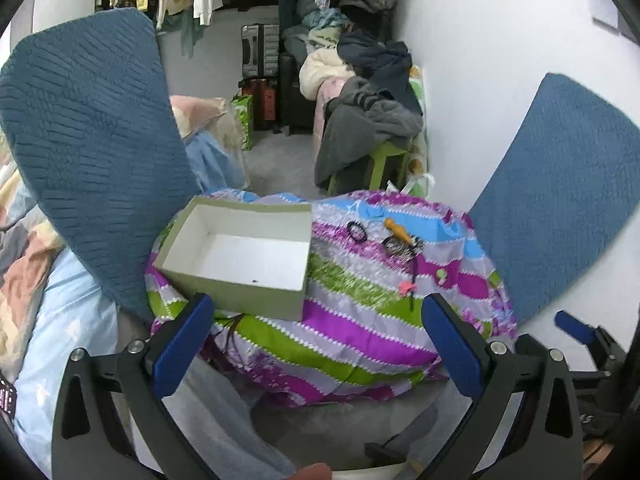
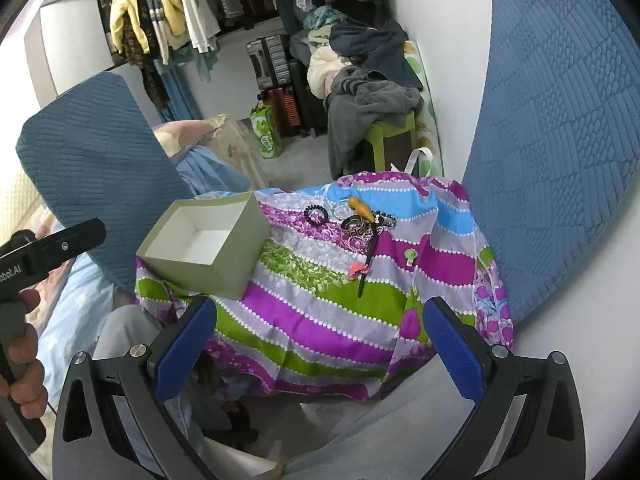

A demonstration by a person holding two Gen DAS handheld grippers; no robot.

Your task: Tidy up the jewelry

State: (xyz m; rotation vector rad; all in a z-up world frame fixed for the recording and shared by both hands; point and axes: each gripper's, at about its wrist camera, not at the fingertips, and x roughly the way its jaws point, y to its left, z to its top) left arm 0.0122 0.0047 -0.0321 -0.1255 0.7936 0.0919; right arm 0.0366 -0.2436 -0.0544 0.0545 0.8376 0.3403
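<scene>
An open, empty grey-green box (image 1: 240,256) with a white inside sits on the left of a striped purple, green and blue cloth (image 1: 352,320). Right of it lie a black beaded bracelet (image 1: 357,231), an orange bird-shaped piece (image 1: 397,231), a dark patterned bangle (image 1: 398,247), a black hair stick with a pink flower (image 1: 411,286) and a small green clip (image 1: 441,277). The same box (image 2: 208,240), bracelet (image 2: 316,214), orange piece (image 2: 360,208), hair stick (image 2: 366,268) and clip (image 2: 410,257) show in the right wrist view. My left gripper (image 1: 318,344) and right gripper (image 2: 320,344) are open and empty, short of the cloth's near edge.
Blue quilted cushions (image 1: 88,152) (image 2: 560,140) stand on either side of the cloth. Beyond are a green stool (image 1: 384,164) piled with clothes, suitcases (image 1: 260,76) and hanging clothes. The left gripper's body (image 2: 44,252), in a hand, shows at the left of the right wrist view.
</scene>
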